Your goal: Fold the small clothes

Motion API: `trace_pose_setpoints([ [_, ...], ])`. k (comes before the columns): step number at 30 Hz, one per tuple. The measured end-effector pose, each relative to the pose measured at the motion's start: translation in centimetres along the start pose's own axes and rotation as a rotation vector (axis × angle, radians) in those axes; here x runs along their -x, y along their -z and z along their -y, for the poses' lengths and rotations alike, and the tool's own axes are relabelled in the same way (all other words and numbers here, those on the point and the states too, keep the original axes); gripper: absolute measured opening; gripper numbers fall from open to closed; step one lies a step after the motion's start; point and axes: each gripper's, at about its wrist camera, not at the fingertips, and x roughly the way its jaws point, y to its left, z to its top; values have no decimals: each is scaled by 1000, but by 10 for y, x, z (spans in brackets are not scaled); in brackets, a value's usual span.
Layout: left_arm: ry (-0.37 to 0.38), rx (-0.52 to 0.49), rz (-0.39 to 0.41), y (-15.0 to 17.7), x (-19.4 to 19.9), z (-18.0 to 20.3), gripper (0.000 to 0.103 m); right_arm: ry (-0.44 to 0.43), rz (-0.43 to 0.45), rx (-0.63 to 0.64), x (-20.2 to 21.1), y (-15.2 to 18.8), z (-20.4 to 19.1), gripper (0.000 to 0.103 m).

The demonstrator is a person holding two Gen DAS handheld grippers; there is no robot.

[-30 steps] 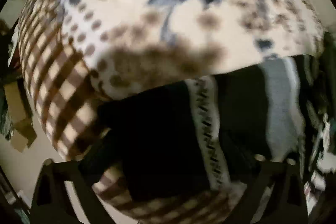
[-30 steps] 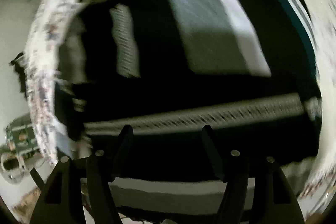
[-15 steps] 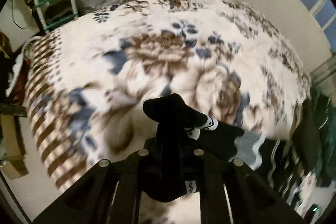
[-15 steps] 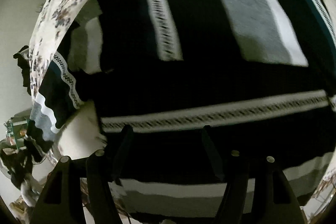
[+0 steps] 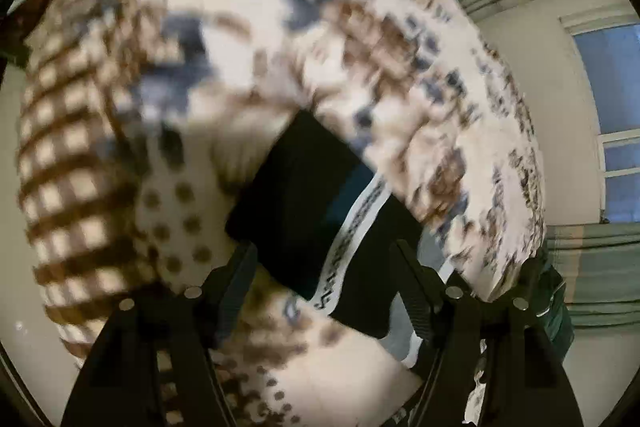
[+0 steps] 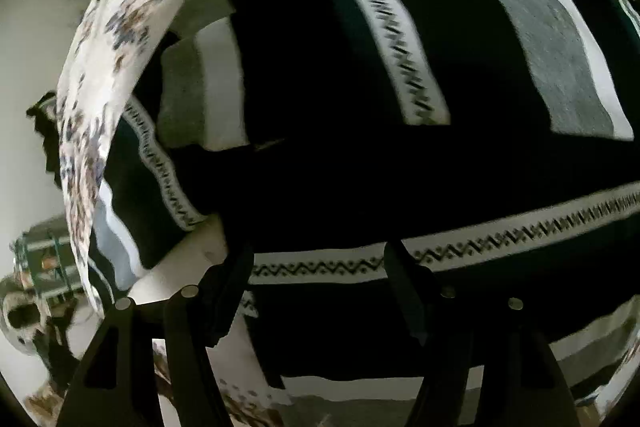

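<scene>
A black knitted sweater (image 6: pixel 360 155) with white zigzag bands and grey-and-white panels lies spread on a floral blanket (image 5: pixel 248 27) on the bed. It fills the right wrist view; a sleeve (image 6: pixel 152 183) lies folded at its left side. My right gripper (image 6: pixel 316 267) is open, just above the sweater near a white band. In the blurred left wrist view, a black part of the sweater (image 5: pixel 296 199) lies on the blanket. My left gripper (image 5: pixel 324 263) is open and empty, close over it.
The blanket's brown checked border (image 5: pixel 68 167) hangs over the bed's left edge. A window (image 5: pixel 612 115) and green curtains (image 5: pixel 592 267) are at the right. A green shelf (image 6: pixel 44 263) stands on the floor beyond the bed.
Half a second ago my left gripper was shut on black sweater fabric, held up over the bed. It is now open and low over the sweater. The right gripper has barely moved.
</scene>
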Motion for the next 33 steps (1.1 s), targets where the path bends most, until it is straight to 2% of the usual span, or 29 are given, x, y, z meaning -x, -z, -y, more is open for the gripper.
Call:
trace_pose_setpoints([
  [3, -14, 44, -60, 0, -37, -4, 66, 23, 16, -42, 2, -2, 13, 70],
  [6, -30, 70, 21, -7, -44, 4, 63, 111, 52, -50, 9, -7, 23, 70],
  [7, -31, 54, 63, -10, -41, 12, 42, 153, 69, -51, 12, -9, 25, 71],
  [8, -44, 25, 93, -13, -38, 21, 2, 186, 85, -52, 16, -12, 28, 79],
  [9, -69, -12, 113, -16, -35, 32, 5, 223, 112, -54, 22, -14, 33, 83],
  [13, -91, -196, 215, -21, -11, 86, 5, 266, 156, -51, 39, -21, 45, 83],
  [17, -80, -378, 267, -13, 13, 152, 5, 221, 167, -94, 57, -27, 68, 84],
  [20, -41, -512, 295, 10, 29, 214, 5, 165, 168, -137, 69, -34, 92, 84],
  [23, 21, -641, 288, 55, 37, 276, 5, 110, 167, -182, 83, -47, 123, 84],
  [26, 97, -784, 217, 133, 23, 339, 5, 67, 168, -212, 100, -59, 157, 84],
  [27, 109, -815, 193, 153, 18, 349, 5, 59, 169, -218, 107, -62, 170, 84],
  [30, 155, -905, 57, 248, -21, 386, 5, 53, 168, -237, 126, -71, 214, 84],
  [33, 164, -969, -82, 341, -69, 404, 5, 56, 165, -262, 145, -77, 261, 84],
])
